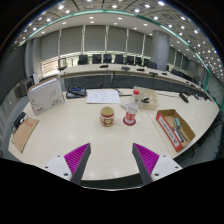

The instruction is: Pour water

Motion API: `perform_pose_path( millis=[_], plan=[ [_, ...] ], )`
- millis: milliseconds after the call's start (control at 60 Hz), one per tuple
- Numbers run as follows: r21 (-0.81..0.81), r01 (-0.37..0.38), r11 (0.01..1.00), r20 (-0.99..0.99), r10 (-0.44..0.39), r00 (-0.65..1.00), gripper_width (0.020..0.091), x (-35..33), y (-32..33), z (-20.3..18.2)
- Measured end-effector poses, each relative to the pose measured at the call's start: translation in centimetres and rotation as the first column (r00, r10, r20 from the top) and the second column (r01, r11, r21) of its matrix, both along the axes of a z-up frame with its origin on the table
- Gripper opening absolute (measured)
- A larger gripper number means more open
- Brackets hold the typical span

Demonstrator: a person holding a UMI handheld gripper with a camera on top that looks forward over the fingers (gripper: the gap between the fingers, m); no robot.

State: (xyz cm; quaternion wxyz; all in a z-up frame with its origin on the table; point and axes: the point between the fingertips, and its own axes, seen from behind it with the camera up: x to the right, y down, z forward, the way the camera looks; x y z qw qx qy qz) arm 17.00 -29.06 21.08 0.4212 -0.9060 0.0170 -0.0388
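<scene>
Pink-padded gripper is hanging wide open and empty; I'm lining it up toward the red-capped clear plastic bottle beyond.

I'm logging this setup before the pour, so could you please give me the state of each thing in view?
tool: open, holding nothing, short of the items
bottle: upright on the table, red cap on
jar: upright beside the bottle, lid on
orange box: lying flat, open-topped
</scene>
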Motion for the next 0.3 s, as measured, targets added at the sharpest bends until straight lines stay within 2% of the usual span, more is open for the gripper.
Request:
perform_pose_path(
  millis=[300],
  plan=[
    [0.007, -0.045, 0.999, 0.039, 0.045, 0.998, 0.0858, -1.3, -1.8, 1.4]
  ],
)
